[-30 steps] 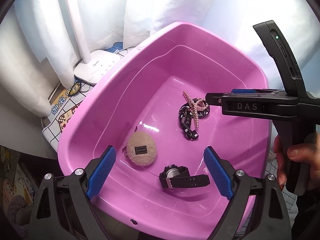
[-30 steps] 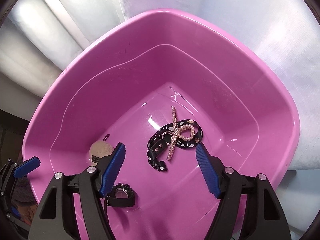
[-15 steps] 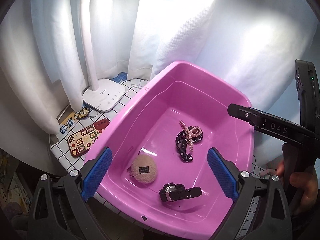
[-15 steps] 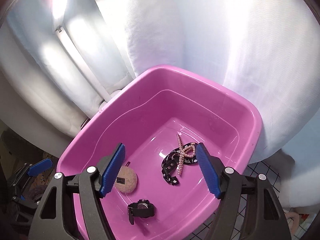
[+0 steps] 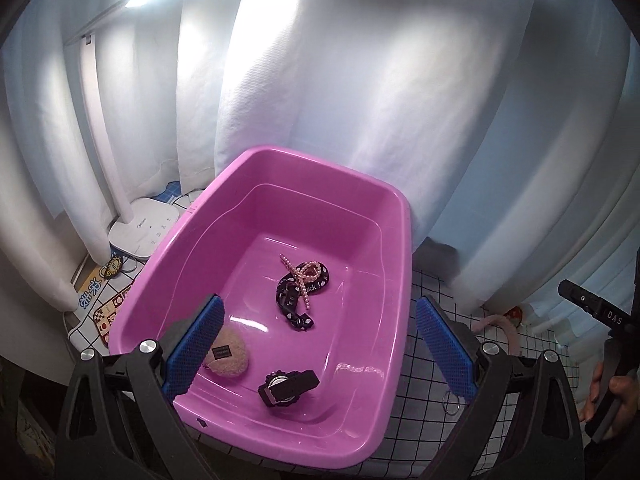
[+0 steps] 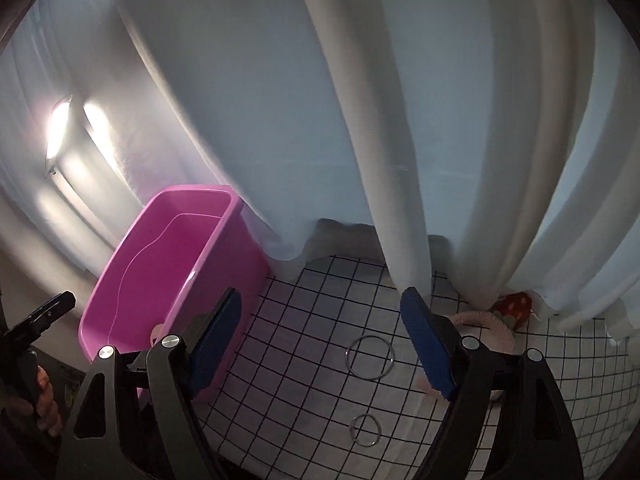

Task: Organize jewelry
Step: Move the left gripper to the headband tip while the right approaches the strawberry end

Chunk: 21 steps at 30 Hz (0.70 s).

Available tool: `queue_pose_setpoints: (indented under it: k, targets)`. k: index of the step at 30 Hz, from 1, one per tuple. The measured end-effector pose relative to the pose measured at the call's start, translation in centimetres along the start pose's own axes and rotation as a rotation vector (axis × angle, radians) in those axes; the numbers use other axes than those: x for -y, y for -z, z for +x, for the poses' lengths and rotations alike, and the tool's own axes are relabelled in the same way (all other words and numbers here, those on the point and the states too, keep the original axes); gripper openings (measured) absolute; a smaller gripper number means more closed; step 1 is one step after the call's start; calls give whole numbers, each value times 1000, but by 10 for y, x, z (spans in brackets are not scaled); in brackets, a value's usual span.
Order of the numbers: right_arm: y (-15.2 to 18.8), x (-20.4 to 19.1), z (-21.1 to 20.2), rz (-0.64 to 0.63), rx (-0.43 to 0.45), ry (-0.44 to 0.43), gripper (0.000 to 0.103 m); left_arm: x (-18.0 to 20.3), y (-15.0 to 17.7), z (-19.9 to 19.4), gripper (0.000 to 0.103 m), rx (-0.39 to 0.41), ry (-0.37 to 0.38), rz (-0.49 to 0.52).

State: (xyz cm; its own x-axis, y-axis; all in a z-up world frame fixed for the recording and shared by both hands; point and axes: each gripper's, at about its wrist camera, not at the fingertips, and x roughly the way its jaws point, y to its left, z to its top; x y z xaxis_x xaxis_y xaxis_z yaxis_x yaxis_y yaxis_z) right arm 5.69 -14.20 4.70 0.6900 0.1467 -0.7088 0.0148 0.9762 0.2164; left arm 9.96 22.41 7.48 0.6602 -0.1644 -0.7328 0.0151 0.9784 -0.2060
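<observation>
A pink plastic tub (image 5: 400,216) stands on a white grid cloth; it also shows at the left of the right wrist view (image 6: 224,240). Inside lie a pearl hair clip (image 5: 305,280) on a black patterned band (image 5: 292,304), a beige round puff (image 5: 232,354) and a black watch (image 5: 287,388). My left gripper (image 5: 320,348) is open and empty above the tub's near side. My right gripper (image 6: 322,340) is open and empty above the cloth, over a large metal ring (image 6: 370,357) and a smaller ring (image 6: 365,430).
White curtains (image 6: 400,120) hang close behind. A white lamp base (image 5: 144,232) and patterned cards (image 5: 108,304) sit left of the tub. A pink fuzzy headband (image 6: 492,324) and a red spotted item (image 6: 516,306) lie at the right by the curtain.
Both grippers have pulled back and up from the tub. The right gripper has swung right, away from the tub, and now looks at the cloth with the rings.
</observation>
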Motion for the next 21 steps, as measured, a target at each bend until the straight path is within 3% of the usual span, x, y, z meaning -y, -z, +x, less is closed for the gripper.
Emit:
queue_pose_setpoints:
  k: [5,12,17,21]
  targets:
    - [41,75,-38,149,33,110,79,60,4,2,96,19,102,129]
    - [85,137,-55,256,18,184,79,129,33,5,97,-10,227,207]
    - [100,167,-53,249,-7,156,79,165,60,19,97,-59,229,205]
    - [105,188,-43,200,-40,95,79,187,84,29,97,-60,166,157]
